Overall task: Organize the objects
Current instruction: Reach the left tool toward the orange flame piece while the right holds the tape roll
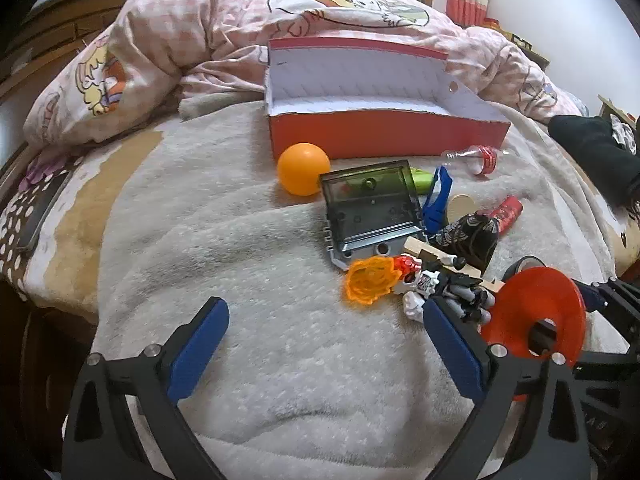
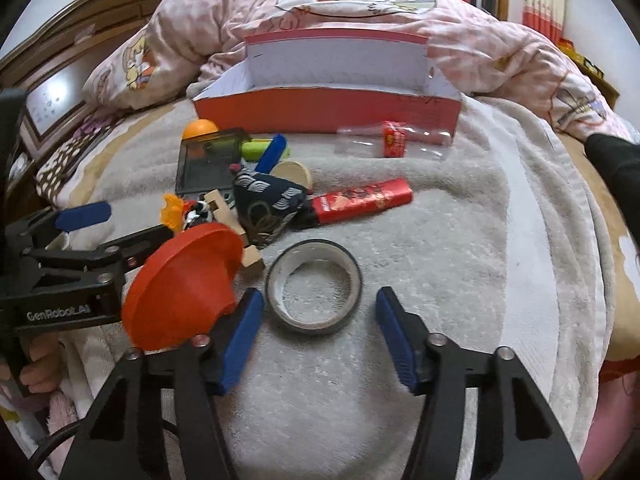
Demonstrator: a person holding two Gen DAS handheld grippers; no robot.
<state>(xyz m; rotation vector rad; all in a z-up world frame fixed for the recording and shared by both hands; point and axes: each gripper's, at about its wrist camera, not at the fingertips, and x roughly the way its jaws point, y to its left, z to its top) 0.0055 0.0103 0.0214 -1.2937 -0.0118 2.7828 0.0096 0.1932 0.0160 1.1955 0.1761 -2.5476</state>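
On a bed covered in a grey plush blanket [image 2: 460,240], the right tongs [image 2: 318,334] are hanging released and empty, the roll of black-edged white adhesive tape [image 2: 314,286] lying flat on the blanket just beyond their blue fingertips [image 2: 244,332] at twelve o'clock. The light, stiff ring is probably best pinched across its wall. At nine o'clock, an orange-red plastic funnel [image 2: 184,288] is tipping on its side, touching the left tongs [image 1: 324,344], which are gaping wide and grasping nothing. Farther off, a jumble of small toys, a dark patterned fabric pouch [image 2: 268,204] and a red foil snack bar [image 2: 364,198] is waiting. Beyond, at twelve o'clock, the open red cardboard box [image 2: 328,108] is sitting empty against a pink quilt [image 2: 480,40].
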